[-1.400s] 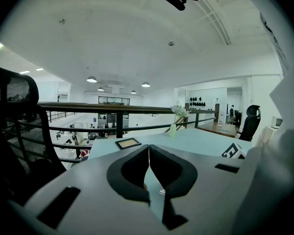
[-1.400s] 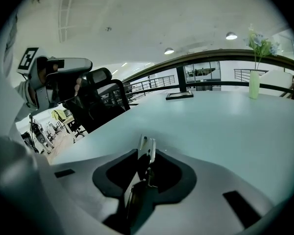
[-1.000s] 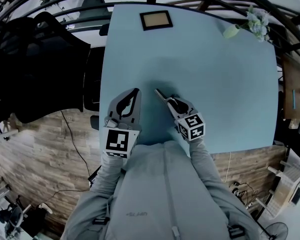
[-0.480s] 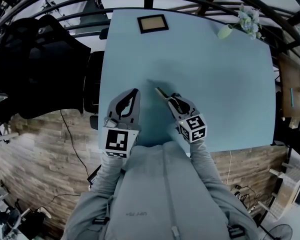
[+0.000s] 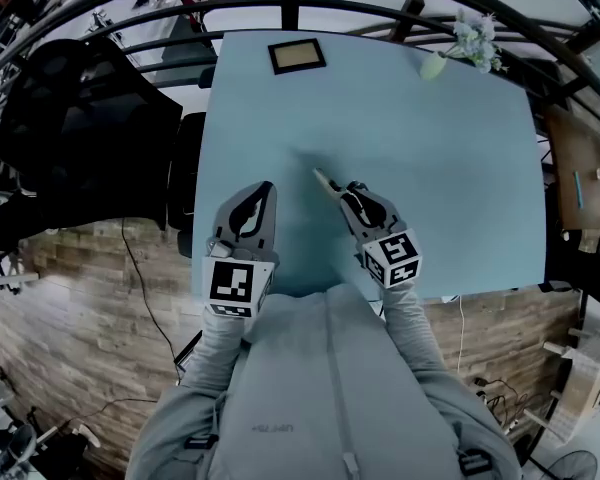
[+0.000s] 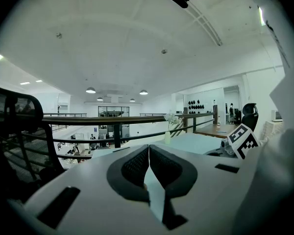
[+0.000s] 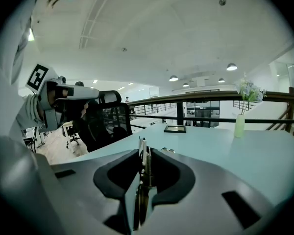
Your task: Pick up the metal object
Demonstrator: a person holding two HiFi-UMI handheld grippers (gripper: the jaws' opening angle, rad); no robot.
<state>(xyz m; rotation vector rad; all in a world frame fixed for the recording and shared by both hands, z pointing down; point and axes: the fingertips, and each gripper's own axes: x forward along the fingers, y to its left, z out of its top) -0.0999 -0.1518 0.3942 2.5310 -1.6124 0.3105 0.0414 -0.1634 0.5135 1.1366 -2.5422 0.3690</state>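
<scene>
right gripper (image 5: 346,196) is clamping the metal object (image 7: 142,155) edge-on between its pads | object's long axis is running along the jaws, tip jutting forward over the table (image 5: 430,168) | left gripper (image 6: 148,153) is sitting pinched together, empty, just beside

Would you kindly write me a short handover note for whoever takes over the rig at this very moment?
Left tool: shut, empty, over the near part of the blue table.
Right tool: shut on the metal object, a thin piece that sticks out past the tips.
Done: the object is gripped. It looks clear of the tabletop, though I cannot be sure.
Left: finish the lift and keep the grip.
The picture frame and flower vase at the far edge are not involved.
</scene>
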